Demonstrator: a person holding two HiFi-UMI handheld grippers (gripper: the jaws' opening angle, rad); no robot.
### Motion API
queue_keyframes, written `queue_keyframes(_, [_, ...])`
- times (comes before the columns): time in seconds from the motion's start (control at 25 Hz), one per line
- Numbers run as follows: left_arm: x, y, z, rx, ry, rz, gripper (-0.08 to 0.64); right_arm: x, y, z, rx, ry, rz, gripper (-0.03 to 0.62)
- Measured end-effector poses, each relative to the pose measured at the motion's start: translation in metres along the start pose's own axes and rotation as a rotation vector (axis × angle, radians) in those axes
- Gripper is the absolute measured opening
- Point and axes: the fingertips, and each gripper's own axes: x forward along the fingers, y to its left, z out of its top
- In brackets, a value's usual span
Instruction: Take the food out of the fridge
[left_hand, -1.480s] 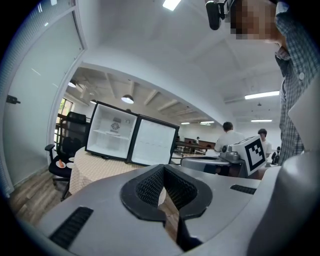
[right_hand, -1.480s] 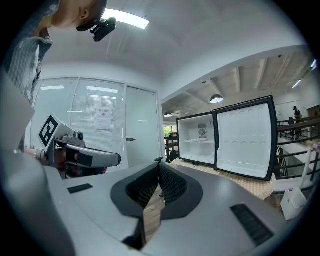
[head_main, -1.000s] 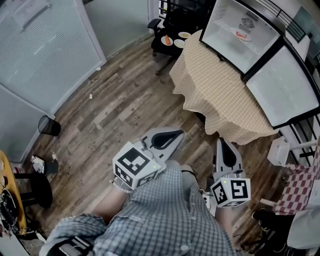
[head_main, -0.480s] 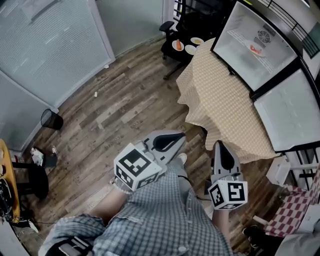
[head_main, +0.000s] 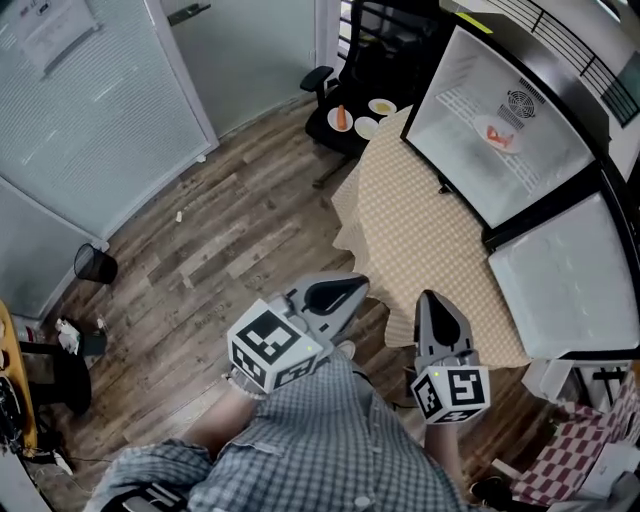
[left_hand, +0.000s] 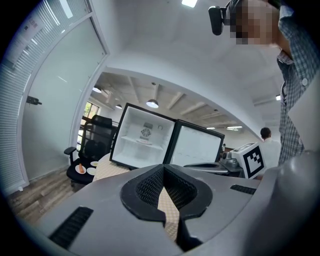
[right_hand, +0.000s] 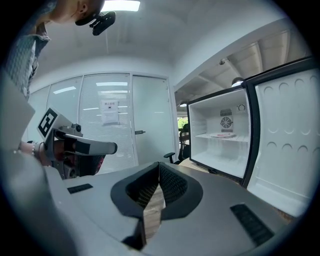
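A person in a checked shirt (head_main: 330, 440) stands on the wooden floor (head_main: 230, 230) and holds one pair of tongs in each hand. The left tongs (head_main: 350, 290) are pressed together at the tips, with nothing between them; through the small gap behind the tips only the checked cloth is seen. The right tongs (head_main: 432, 305) are also pressed together and hold nothing. Both point toward the desk (head_main: 420, 230), which is covered with a beige checked cloth and is just in front of them.

On the far right side of the desk stands the fridge (head_main: 560, 95), with its door (head_main: 570, 280) swung open to the right. The food (head_main: 497, 135) lies on a plate on the upper shelf inside the fridge, well apart from both tongs. The rest of the white inside looks bare.

At the far end of the desk there is a black office chair (head_main: 375, 40), and on its seat are small plates (head_main: 381, 106); one carries something orange (head_main: 341, 117). A dark bin (head_main: 95, 263) stands on the left by the glass wall (head_main: 90, 110).
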Motion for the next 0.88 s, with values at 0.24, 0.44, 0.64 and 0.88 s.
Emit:
queue_keyframes(0.24, [0.062,0.016,0.019,-0.020,-0.012,-0.018,0.005,0.027,-0.052,0.014,-0.008,-0.006,-0.008,0.011])
queue_keyframes(0.44, [0.101,0.015,0.030,-0.029,-0.012,-0.064,0.005,0.029,-0.088,0.013,0.035,-0.013,-0.066,0.011])
queue_keyframes(0.64, [0.130,0.024,0.037,-0.086,-0.019,-0.067,0.005,0.030,-0.111,0.014,0.045,-0.020,-0.113,0.011])
queue_keyframes(0.88, [0.168,0.037,0.052,-0.131,-0.032,-0.152,0.005,0.037,-0.136,0.014,0.071,-0.024,-0.190,0.011])
